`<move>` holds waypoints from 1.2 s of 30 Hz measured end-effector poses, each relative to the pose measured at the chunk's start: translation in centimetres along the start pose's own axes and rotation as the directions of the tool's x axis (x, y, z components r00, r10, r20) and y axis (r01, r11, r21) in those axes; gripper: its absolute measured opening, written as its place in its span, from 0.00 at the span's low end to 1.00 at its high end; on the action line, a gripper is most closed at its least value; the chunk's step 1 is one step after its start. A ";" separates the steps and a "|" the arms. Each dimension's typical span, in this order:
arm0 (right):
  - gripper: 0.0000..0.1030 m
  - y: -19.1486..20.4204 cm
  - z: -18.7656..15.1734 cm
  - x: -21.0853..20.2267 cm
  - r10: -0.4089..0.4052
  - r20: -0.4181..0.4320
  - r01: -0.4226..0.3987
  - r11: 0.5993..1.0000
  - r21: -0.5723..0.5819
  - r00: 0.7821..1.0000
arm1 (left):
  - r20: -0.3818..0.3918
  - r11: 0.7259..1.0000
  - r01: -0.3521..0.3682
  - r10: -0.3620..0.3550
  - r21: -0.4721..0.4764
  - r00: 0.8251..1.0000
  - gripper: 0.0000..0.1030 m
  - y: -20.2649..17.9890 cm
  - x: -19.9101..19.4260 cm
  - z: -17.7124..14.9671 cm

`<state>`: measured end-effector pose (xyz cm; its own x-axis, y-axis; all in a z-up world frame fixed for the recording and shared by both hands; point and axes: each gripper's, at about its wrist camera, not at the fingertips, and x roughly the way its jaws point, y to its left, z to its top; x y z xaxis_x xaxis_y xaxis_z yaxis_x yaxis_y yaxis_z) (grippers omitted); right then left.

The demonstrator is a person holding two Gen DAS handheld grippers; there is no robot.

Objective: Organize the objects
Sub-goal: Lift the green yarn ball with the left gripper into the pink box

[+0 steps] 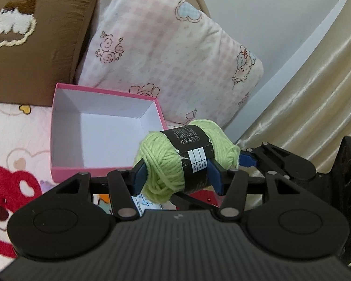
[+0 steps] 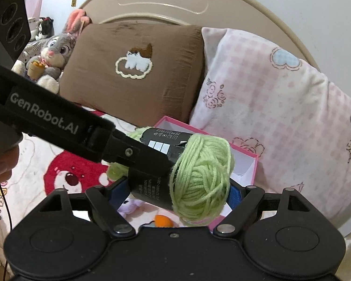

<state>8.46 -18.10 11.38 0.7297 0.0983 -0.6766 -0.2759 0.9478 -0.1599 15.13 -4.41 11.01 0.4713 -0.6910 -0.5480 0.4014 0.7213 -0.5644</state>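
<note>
A green yarn skein point(image 1: 173, 164) with a black paper band is held in the air above the bed, just in front of the open pink box point(image 1: 100, 126) with a white inside. My left gripper point(image 1: 175, 175) is shut on the yarn, its blue pads pressing both sides. In the right wrist view the yarn point(image 2: 199, 178) sits between my right gripper's point(image 2: 177, 194) blue pads, which also close on it. The left gripper's arm crosses that view from the left. The pink box point(image 2: 243, 159) lies partly hidden behind the yarn.
A brown cushion point(image 2: 135, 70) and a pink checked pillow point(image 2: 280, 107) lean on the headboard behind the box. A bunny plush point(image 2: 53, 51) sits at far left. The bedsheet has a red bear print point(image 1: 9, 199). A satin curtain point(image 1: 316, 93) hangs at right.
</note>
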 end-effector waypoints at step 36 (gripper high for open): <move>0.82 -10.3 -1.5 27.9 0.025 -0.188 0.009 0.983 0.181 0.982 | -0.163 0.985 -0.134 0.116 -0.107 0.980 0.52 13.2 26.4 7.4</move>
<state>30.66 -25.58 -6.93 0.5917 0.0633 -0.8037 -0.1511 0.9879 -0.0334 38.72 -12.82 -6.35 0.3799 -0.6011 -0.7031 0.2477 0.7984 -0.5487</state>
